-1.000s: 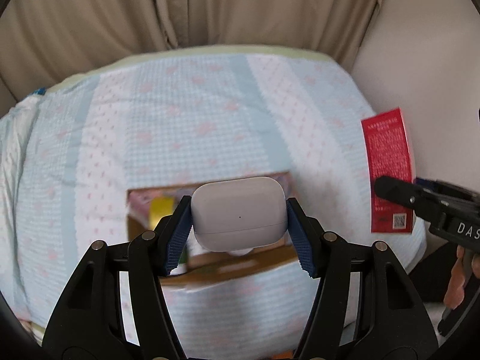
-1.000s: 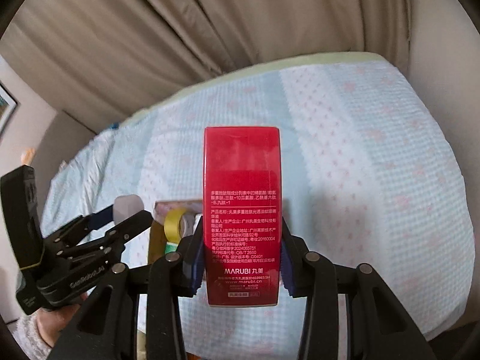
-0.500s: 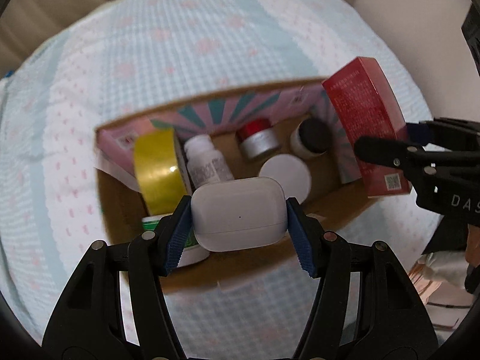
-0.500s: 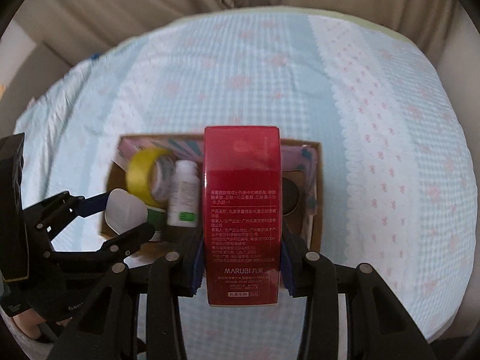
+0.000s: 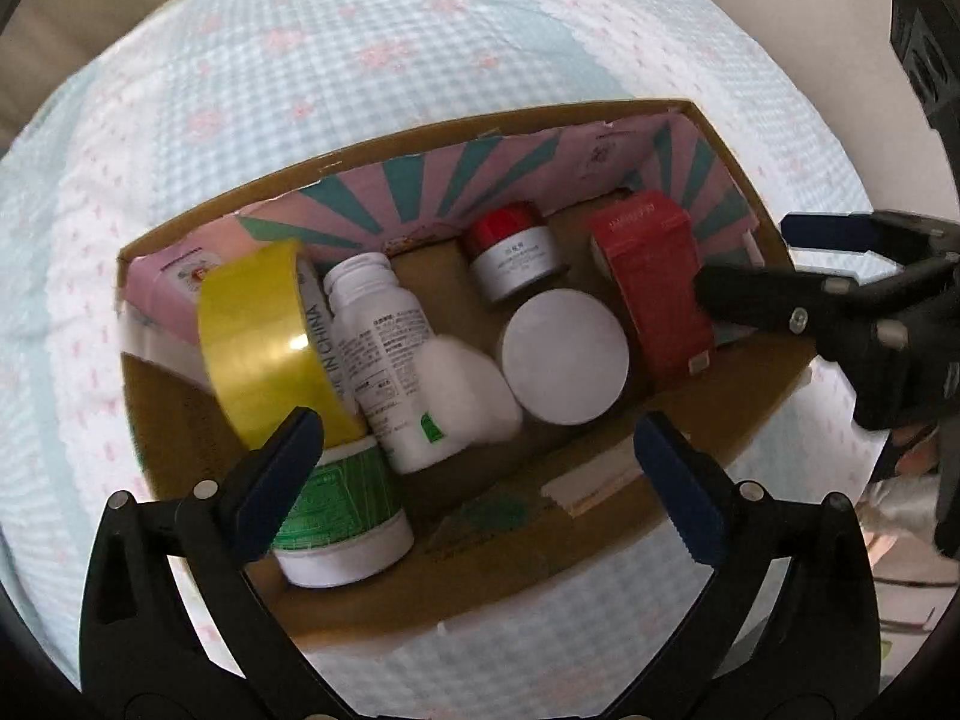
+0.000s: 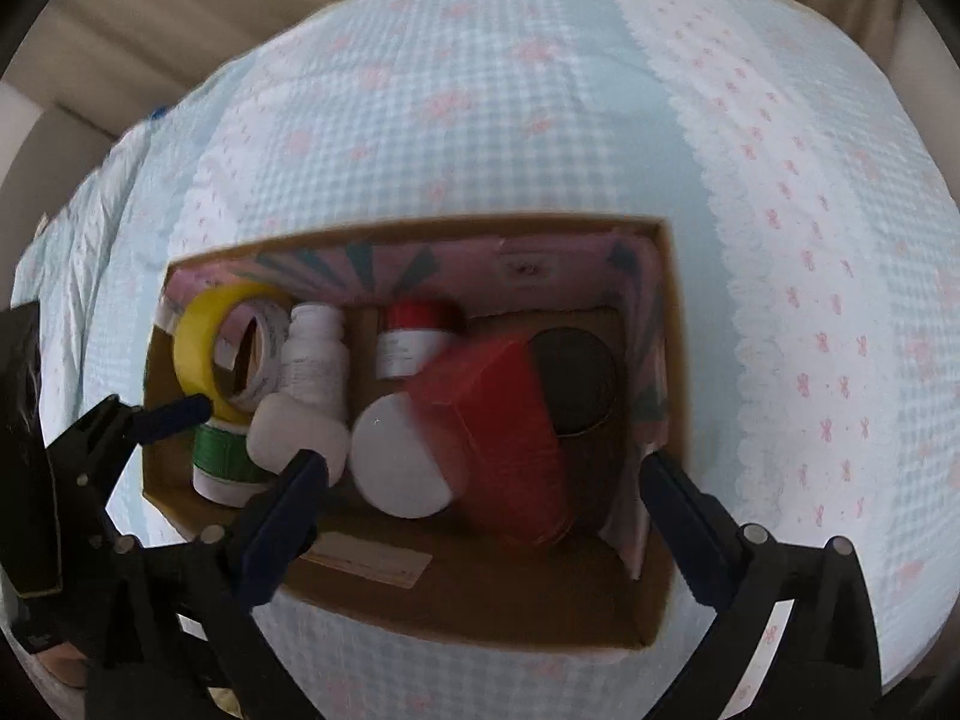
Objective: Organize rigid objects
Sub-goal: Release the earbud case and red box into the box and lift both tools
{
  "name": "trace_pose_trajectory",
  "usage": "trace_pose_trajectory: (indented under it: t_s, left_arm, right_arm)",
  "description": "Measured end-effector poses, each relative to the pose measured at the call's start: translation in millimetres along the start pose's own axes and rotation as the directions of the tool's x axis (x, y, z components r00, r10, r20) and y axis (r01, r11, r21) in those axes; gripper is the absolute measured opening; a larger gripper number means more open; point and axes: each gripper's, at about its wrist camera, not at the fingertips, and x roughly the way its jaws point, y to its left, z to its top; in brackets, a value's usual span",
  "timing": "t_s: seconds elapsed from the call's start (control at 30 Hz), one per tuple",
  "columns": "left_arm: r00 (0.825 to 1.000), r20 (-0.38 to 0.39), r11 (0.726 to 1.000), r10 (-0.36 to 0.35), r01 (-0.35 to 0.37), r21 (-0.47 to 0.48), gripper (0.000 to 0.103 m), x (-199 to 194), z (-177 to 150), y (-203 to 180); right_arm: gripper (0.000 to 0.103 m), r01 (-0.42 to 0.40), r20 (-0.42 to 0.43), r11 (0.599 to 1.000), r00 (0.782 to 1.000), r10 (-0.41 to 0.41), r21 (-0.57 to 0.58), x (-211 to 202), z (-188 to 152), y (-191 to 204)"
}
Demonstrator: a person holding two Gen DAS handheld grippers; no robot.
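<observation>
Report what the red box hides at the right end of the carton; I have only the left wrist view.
Observer: A dark round jar stands right beside the red box, toward the right wall of the carton.
Operator: Confirm the right gripper is open.
Observer: The right gripper has its jaws wide apart, gripping nothing; the box is blurred.
Operator: Check the tape.
Observer: The yellow tape roll stands on edge, its open core facing this camera.
</observation>
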Motion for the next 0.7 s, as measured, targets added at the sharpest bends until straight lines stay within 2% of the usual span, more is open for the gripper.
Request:
trace_pose_trajectory:
  t_s: [0.13,0.23,0.43,0.57,0.7]
  left_arm:
    - [1.000,0.001,0.999,0.001,-0.001,-0.039,0.103,-8,-5,3]
    - [1.000,0.008,0.997,0.022,-0.021,-0.069,0.103,-17,-7,3]
    - [0.997,0.030,0.991,0.069,-0.065,-0.119,0.103,-45,-11,-4]
    - [0.993,0.056,0.983,0.105,-0.095,-0.159,0.103,-78,-15,-14]
    - [0.986,0.100,0.968,0.136,-0.111,-0.224,0.103,-129,-19,-27]
  right_arm:
    - [0.103,0.046,0.027,0.999,0.999,-0.047,0.022,-15,-8,-9]
    - [0.103,0.017,0.016,0.999,1.000,-0.017,0.029,-20,-11,-12]
    - [0.103,-0.028,0.047,0.999,0.999,0.027,0.018,-37,-14,-15]
    - [0.103,-0.053,0.070,0.999,0.996,0.054,-0.011,-65,-15,-16]
    - [0.103,-0.050,0.102,0.998,0.993,0.053,-0.039,-111,-19,-18]
